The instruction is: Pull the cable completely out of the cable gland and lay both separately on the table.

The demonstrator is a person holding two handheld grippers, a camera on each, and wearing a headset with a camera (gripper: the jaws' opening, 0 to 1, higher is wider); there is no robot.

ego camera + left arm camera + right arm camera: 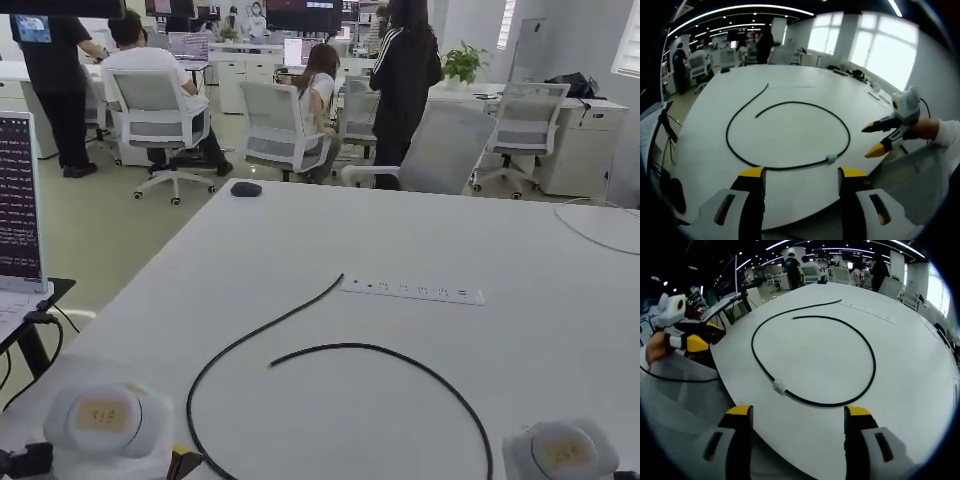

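I hold left gripper (802, 172) and right gripper (798, 410) with jaws wide apart, empty | cable gland (779, 386) threaded on looped black cable (340, 350), near white counter (400, 230) edge | power strip (412, 291) well beyond gland | office chairs (275, 125), people (405, 70) farther behind

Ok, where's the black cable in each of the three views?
Head view: the cable loops across the table's middle and runs off the bottom edge.
Left gripper view: the cable forms a near-closed ring mid-table, just beyond the jaws.
Right gripper view: the cable rings the centre, ahead of the jaws.
Shared landmark: the white power strip past the cable's far end.
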